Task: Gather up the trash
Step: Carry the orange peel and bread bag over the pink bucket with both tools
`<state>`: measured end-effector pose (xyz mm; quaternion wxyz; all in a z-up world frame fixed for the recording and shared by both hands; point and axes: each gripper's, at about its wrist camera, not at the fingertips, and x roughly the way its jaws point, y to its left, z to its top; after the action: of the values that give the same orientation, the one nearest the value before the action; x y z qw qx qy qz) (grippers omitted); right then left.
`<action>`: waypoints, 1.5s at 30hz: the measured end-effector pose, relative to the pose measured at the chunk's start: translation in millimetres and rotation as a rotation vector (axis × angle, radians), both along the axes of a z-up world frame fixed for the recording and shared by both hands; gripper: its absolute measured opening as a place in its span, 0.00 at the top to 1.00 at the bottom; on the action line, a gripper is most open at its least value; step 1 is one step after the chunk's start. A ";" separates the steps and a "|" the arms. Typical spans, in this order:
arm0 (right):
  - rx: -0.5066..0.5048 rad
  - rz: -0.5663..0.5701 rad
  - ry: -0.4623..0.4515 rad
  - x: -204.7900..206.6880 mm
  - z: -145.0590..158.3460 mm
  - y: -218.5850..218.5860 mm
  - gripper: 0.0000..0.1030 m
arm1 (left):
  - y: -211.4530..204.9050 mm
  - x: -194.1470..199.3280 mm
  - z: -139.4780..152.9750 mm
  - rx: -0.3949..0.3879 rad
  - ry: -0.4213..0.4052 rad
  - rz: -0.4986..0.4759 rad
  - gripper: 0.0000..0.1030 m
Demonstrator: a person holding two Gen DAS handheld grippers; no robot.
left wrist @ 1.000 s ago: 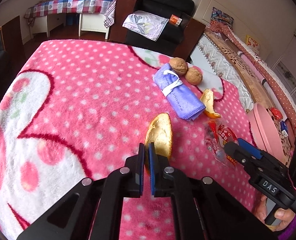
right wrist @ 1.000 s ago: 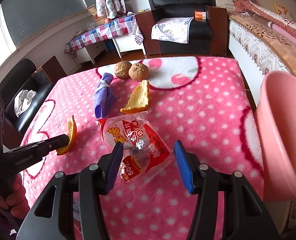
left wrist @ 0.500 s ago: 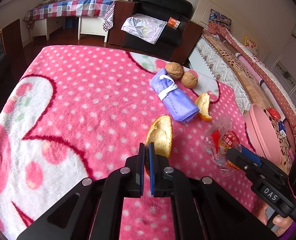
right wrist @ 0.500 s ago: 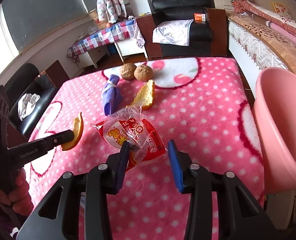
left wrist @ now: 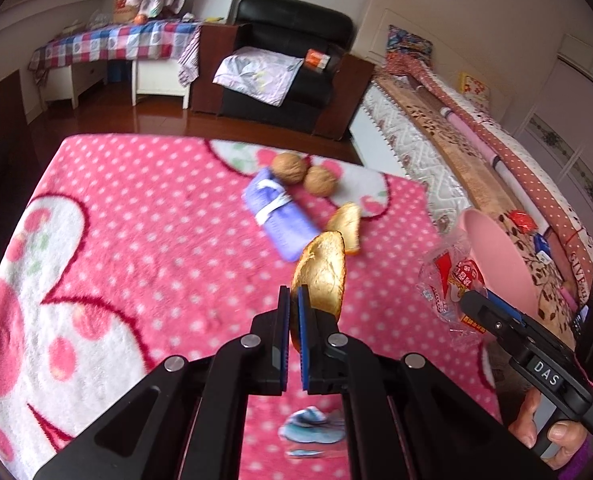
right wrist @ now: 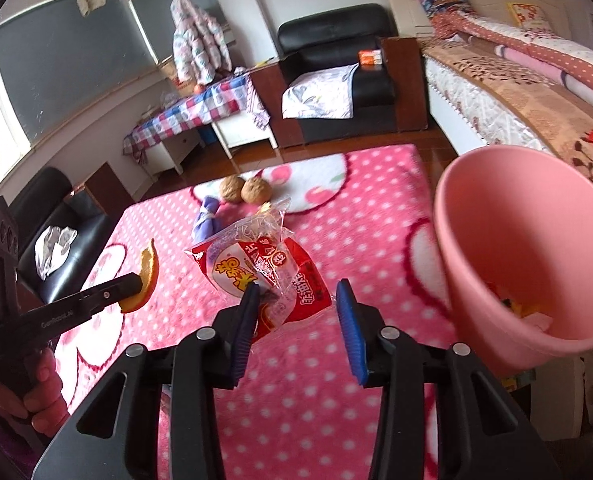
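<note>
- Left tool (left wrist: 292,300) clenched on an orange peel (left wrist: 323,270). Peel sticks up past the fingertips, lifted off the pink dotted blanket (left wrist: 136,240).
- From the right wrist view the same left tool (right wrist: 136,282) pinches the peel (right wrist: 146,278) at its lower end; a hand (right wrist: 36,392) holds the handle.
- Right tool (right wrist: 294,296) grasps a red-and-clear wrapper (right wrist: 256,276). Wrapper is caught at the left finger (right wrist: 248,308), bunched and hanging up and forward. Right finger (right wrist: 348,320) stands apart from it with a gap showing, so the hold is loose or off to one side.
- In the left wrist view the wrapper (left wrist: 454,280) hangs from the right tool (left wrist: 484,304), just beside the pink bin (left wrist: 496,264).
- Bin (right wrist: 516,240) sits right of the right tool, near it, tilted open toward the camera, with some scraps inside at the bottom.
- On the blanket: second peel (left wrist: 346,226), purple cloth roll (left wrist: 280,216) just beside it, two walnuts (left wrist: 304,174) touching each other at the roll's far end.
- Walnuts (right wrist: 244,190) and roll (right wrist: 206,220) lie beyond the wrapper, well apart from both tools.
</note>
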<state>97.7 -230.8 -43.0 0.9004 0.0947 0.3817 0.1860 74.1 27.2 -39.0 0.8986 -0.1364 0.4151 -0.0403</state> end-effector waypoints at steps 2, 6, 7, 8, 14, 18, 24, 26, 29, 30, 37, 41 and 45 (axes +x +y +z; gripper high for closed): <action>0.005 -0.020 -0.008 -1.9 3.1 -8.3 0.61 | -6.7 0.1 6.1 -0.001 -0.013 -0.014 0.97; 0.017 -0.065 -0.026 -5.5 8.9 -27.2 0.61 | -23.6 0.9 16.1 -0.001 -0.034 -0.048 0.97; 0.021 -0.078 -0.030 -6.3 10.4 -32.9 0.61 | -27.2 1.2 18.0 -0.001 -0.037 -0.055 0.97; 0.023 -0.088 -0.033 -6.1 11.1 -36.8 0.61 | -31.9 1.7 20.4 -0.001 -0.041 -0.064 0.97; 0.035 -0.166 -0.050 -8.7 16.7 -66.6 0.61 | -51.8 7.4 26.2 -0.006 -0.053 -0.099 0.97; 0.032 -0.213 -0.071 -12.2 19.7 -84.2 0.61 | -64.2 10.0 31.9 -0.006 -0.065 -0.120 0.97; 0.029 -0.280 -0.085 -12.9 21.3 -110.9 0.61 | -86.1 14.2 38.1 0.000 -0.076 -0.164 0.97; 0.020 -0.306 -0.089 -13.7 21.2 -118.8 0.61 | -95.0 16.8 39.6 -0.003 -0.078 -0.184 0.97; 0.007 -0.339 -0.085 -14.0 18.7 -129.3 0.61 | -111.7 20.7 42.5 -0.002 -0.082 -0.219 0.97; 0.004 -0.351 -0.082 -13.7 17.7 -133.7 0.61 | -117.9 22.3 43.4 -0.002 -0.083 -0.232 0.97; -0.013 -0.404 -0.070 -10.2 11.1 -155.0 0.61 | -162.5 34.7 47.1 0.001 -0.089 -0.316 0.97; -0.015 -0.422 -0.070 -9.6 8.4 -163.6 0.61 | -187.0 42.6 46.8 0.013 -0.087 -0.351 0.97; -0.008 -0.435 -0.060 -7.0 4.5 -170.5 0.61 | -208.1 49.1 43.6 0.027 -0.083 -0.381 0.97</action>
<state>90.8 -401.4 -38.5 0.9306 0.1658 0.3261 -0.0115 123.3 -180.9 4.6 0.8928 -0.0413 0.3966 -0.2095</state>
